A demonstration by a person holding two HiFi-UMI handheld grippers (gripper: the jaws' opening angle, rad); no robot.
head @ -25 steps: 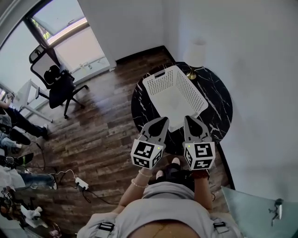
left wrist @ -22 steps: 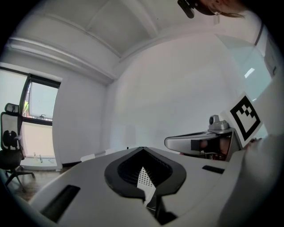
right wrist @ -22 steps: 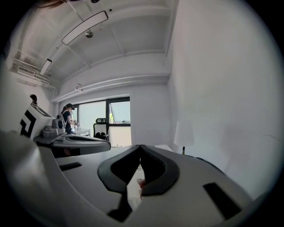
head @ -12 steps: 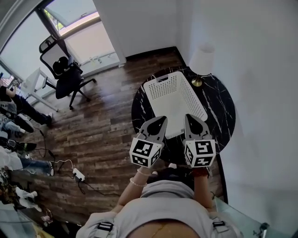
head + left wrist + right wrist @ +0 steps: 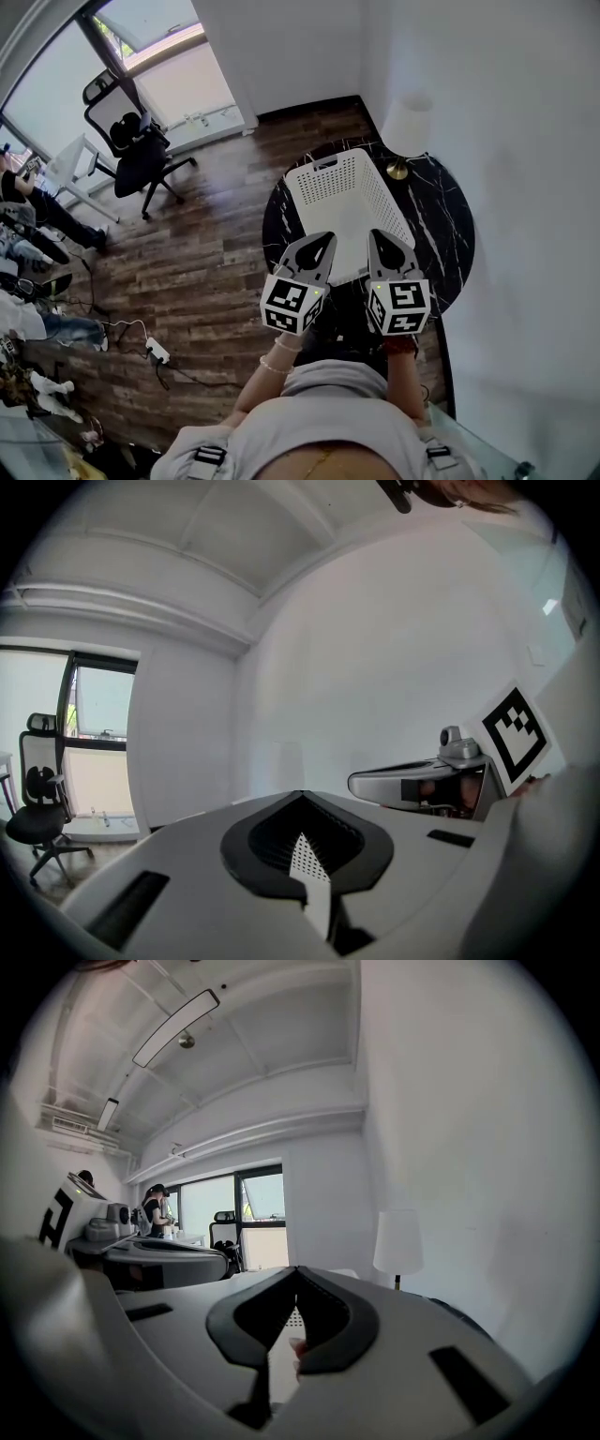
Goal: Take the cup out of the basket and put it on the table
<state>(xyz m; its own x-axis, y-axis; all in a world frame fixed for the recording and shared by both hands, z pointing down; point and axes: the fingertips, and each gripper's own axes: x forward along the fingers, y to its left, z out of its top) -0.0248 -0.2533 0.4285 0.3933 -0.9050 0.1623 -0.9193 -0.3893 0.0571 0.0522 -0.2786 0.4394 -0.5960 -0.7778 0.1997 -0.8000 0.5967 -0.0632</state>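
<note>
Legible words, brand names, numbers: none in any view

Coded signs only: black-and-white square markers, bearing no letters or digits
- on the cube of the left gripper, more than one face showing in the head view
- on the cube of the right gripper, likewise
- one marker face of the right gripper's cube, at the right edge of the left gripper view
- part of a marker face of the left gripper's cube, at the left edge of the right gripper view
</note>
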